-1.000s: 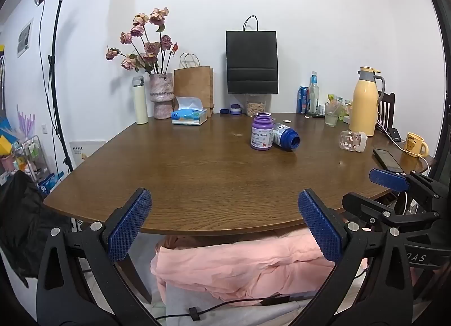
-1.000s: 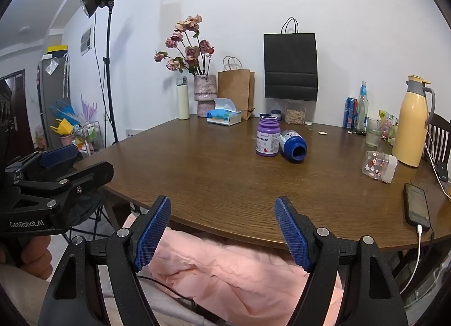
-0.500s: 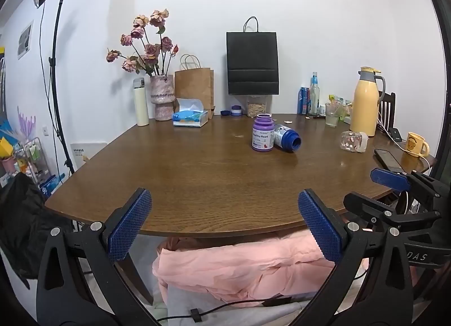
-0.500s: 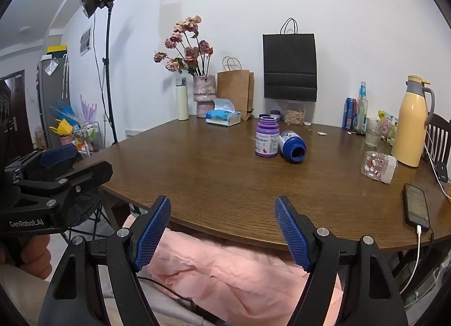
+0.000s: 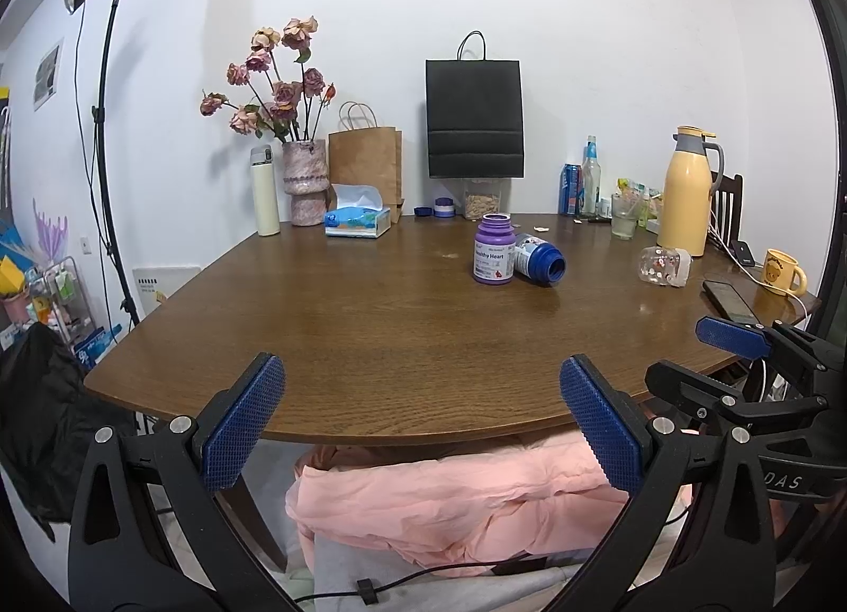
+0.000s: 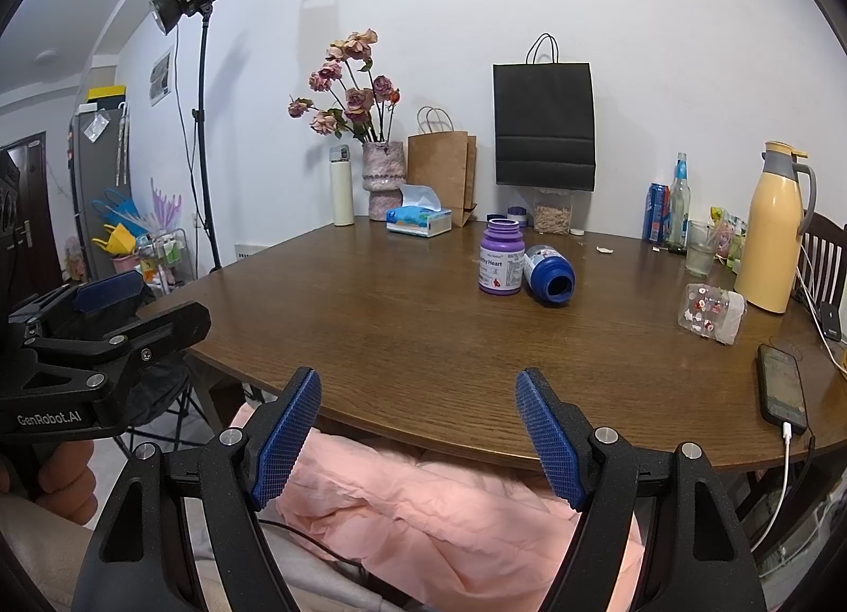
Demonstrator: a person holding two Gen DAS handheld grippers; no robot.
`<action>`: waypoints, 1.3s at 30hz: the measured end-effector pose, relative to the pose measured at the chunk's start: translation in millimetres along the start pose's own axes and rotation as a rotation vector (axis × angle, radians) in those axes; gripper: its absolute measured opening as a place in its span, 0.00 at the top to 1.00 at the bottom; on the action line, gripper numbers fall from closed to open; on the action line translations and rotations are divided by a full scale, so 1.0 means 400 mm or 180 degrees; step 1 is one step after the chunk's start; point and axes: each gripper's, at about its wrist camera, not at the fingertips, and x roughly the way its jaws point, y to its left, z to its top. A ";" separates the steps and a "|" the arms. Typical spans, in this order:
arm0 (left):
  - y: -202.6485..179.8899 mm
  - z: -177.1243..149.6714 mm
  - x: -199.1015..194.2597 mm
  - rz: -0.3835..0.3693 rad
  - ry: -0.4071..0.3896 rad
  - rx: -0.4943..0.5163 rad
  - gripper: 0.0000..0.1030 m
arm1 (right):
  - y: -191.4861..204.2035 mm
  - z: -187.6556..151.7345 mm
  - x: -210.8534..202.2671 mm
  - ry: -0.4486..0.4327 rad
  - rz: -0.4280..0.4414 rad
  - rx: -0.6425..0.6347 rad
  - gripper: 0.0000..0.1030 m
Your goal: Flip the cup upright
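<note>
A clear plastic cup (image 5: 664, 267) (image 6: 712, 313) with red prints lies on its side on the brown table (image 5: 397, 336) (image 6: 423, 336), at the right, near a yellow thermos (image 5: 687, 194) (image 6: 774, 231). My left gripper (image 5: 421, 374) hovers open at the table's near edge, far short of the cup. My right gripper (image 6: 418, 384) is open too, holding nothing, just off the same near edge. In each wrist view the other gripper shows at the side.
An upright purple bottle (image 5: 494, 257) (image 6: 501, 263) touches a blue bottle (image 5: 540, 258) (image 6: 550, 274) lying on its side mid-table. A phone (image 6: 782, 389) on a cable, a yellow mug (image 5: 782, 270), a glass (image 6: 700, 255), bags, tissue box and vase line the edges. Pink cloth (image 5: 455, 501) lies under the table edge.
Both views have drifted only slightly. Nothing on the table has moved, and both grippers stay open.
</note>
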 end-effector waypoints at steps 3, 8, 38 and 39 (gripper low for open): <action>0.000 0.000 0.000 0.0002 0.0001 -0.0001 0.00 | 0.000 -0.001 0.001 0.0000 0.0001 0.0001 0.22; 0.015 0.001 0.011 0.0011 0.0015 -0.0048 0.00 | 0.003 0.001 0.001 0.0026 -0.0036 -0.0013 0.22; 0.013 0.013 -0.003 -0.0006 -0.0026 -0.0022 0.00 | 0.007 0.008 -0.005 0.0006 -0.0059 -0.0089 0.22; 0.013 0.012 -0.004 -0.0006 -0.0027 -0.0022 0.00 | 0.006 0.008 -0.006 0.0004 -0.0059 -0.0085 0.22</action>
